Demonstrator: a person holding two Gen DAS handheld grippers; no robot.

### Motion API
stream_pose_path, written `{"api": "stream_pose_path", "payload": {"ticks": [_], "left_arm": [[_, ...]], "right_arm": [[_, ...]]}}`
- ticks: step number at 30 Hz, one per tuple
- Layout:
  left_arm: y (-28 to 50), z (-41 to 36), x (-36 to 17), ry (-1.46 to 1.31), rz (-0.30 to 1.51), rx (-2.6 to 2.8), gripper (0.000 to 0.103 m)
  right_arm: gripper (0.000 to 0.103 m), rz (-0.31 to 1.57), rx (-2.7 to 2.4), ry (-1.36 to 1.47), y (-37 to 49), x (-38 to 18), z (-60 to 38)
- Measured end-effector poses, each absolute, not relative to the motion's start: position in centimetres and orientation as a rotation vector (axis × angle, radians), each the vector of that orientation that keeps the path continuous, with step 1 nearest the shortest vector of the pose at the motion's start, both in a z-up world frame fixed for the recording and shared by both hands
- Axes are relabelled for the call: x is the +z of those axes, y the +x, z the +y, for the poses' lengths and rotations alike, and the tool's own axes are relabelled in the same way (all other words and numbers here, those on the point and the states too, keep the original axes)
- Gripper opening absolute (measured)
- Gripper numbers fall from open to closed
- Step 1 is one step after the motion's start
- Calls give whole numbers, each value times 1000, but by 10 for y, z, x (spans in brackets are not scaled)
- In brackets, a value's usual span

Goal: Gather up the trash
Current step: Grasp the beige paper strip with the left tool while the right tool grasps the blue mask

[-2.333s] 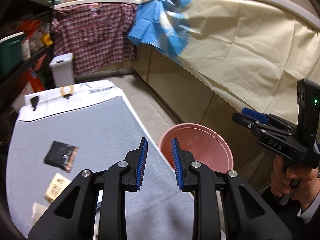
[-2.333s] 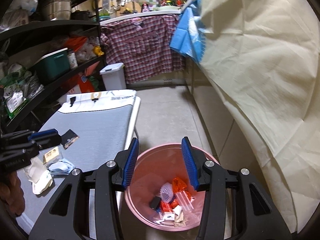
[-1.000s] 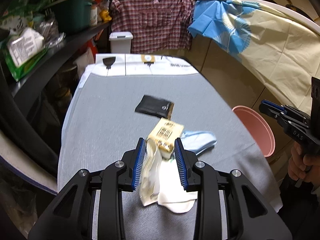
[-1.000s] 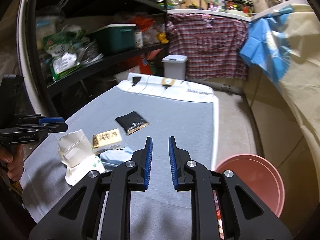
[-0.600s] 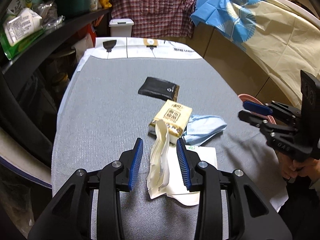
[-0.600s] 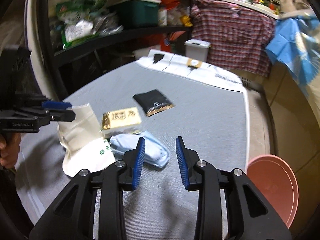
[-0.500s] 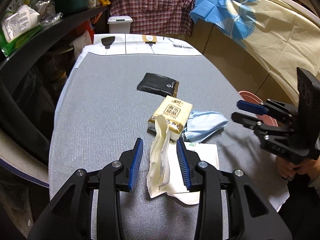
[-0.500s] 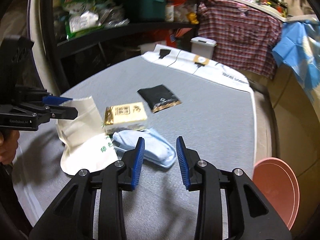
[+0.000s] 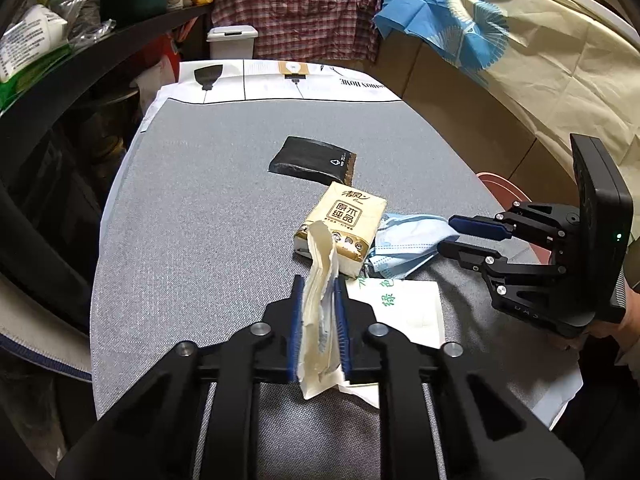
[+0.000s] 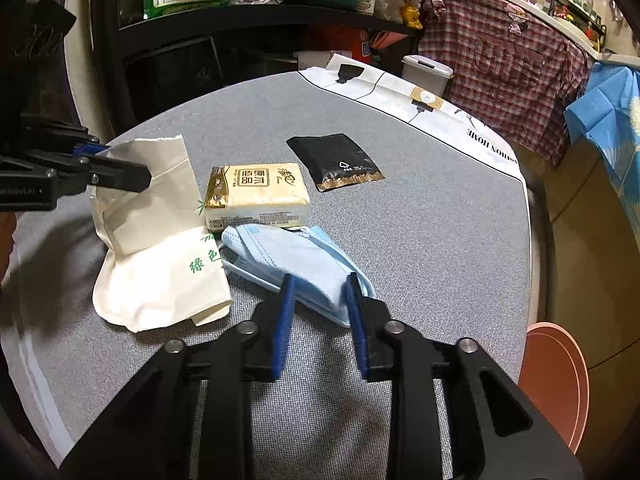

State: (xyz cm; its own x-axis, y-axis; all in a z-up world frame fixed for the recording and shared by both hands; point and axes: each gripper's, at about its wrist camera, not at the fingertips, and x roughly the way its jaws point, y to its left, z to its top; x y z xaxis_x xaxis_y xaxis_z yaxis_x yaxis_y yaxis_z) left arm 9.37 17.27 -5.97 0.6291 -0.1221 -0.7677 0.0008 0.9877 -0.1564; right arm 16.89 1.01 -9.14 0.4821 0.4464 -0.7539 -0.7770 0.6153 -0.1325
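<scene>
On the grey table [image 9: 192,208] lie a cream paper bag [image 9: 320,300] with green print, a tissue pack [image 9: 344,220], a blue face mask [image 9: 408,240] and a black sachet [image 9: 314,160]. My left gripper [image 9: 319,292] is shut on the raised fold of the paper bag [image 10: 152,216]. My right gripper [image 10: 318,284] is open, its jaws either side of the near end of the face mask [image 10: 296,256]. The tissue pack [image 10: 256,192] and black sachet [image 10: 336,160] lie beyond the mask. The right gripper also shows in the left wrist view [image 9: 448,234].
A pink trash bin [image 10: 556,380] stands on the floor beside the table's right edge. Dark shelves [image 10: 256,12] full of goods run along the left. A small white bin [image 10: 426,68] and plaid cloth [image 10: 500,40] stand beyond the table's far end.
Both grippers swung from over the pink bin to the table. The left has closed on the paper bag's fold. The right has moved down to straddle the mask.
</scene>
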Motion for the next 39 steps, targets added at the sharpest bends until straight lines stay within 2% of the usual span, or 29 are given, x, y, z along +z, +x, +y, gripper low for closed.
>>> {"api": "stream_pose_path", "payload": {"ticks": [3, 6, 39], "left_arm": [[93, 172, -57, -140, 884, -69, 9], [92, 172, -55, -133, 878, -65, 7], [86, 160, -10, -112, 743, 3, 5]], "right_arm": [[10, 740, 786, -509, 168, -90, 9], [5, 733, 791, -516, 165, -87, 9], [3, 664, 638, -348, 168, -36, -54]]}}
